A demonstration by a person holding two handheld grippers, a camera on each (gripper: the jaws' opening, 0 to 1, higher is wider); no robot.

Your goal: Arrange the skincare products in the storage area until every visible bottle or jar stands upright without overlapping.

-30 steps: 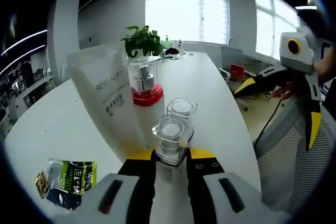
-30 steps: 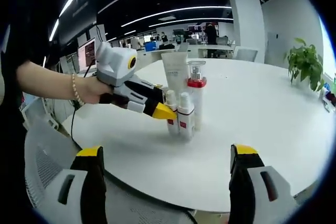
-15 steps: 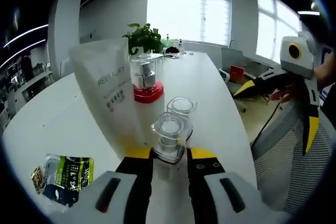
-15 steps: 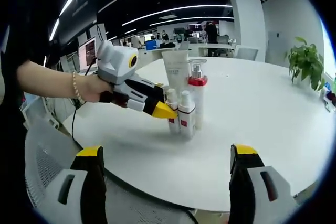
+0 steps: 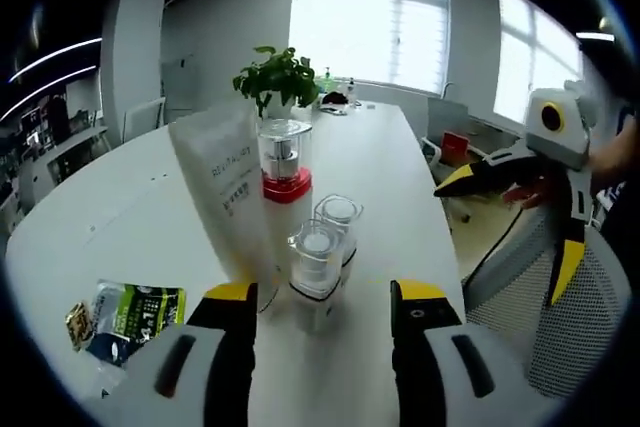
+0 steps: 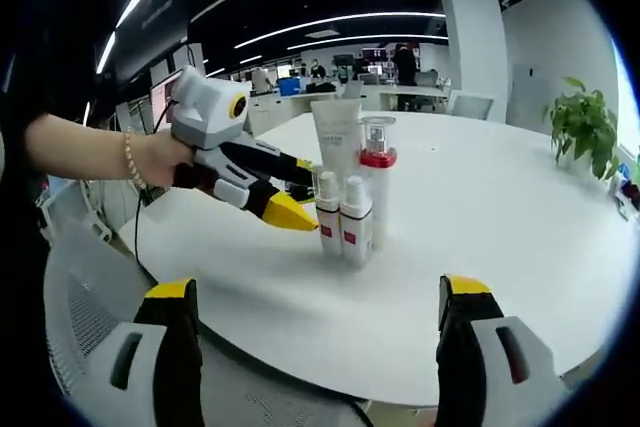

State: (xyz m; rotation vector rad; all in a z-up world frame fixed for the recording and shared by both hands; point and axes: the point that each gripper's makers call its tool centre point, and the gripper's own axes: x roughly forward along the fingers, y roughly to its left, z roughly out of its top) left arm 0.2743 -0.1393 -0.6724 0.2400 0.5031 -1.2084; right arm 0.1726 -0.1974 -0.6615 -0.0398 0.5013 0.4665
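Four skincare products stand upright in a tight cluster on the white round table (image 6: 520, 237). Two small white bottles with clear caps (image 5: 317, 259) (image 5: 338, 221) are in front, and show red labels (image 6: 327, 213) (image 6: 355, 221) in the right gripper view. Behind them stand a tall bottle with a red collar (image 5: 284, 179) (image 6: 377, 185) and a white tube (image 5: 228, 199) (image 6: 338, 140). My left gripper (image 5: 325, 297) (image 6: 297, 190) is open, its jaws apart either side of the nearest small bottle and just short of it. My right gripper (image 6: 318, 292) (image 5: 510, 227) hangs open off the table's edge, holding nothing.
A green and dark sachet (image 5: 125, 314) lies flat on the table left of the cluster. A potted plant (image 5: 279, 77) (image 6: 581, 122) stands at the table's far side. A mesh office chair (image 5: 575, 327) sits beside the table. A person's hand (image 6: 150, 162) holds the left gripper.
My left gripper has opened, let go of the nearest small bottle and drawn back a little. The bottle stays standing. The right gripper has not moved.
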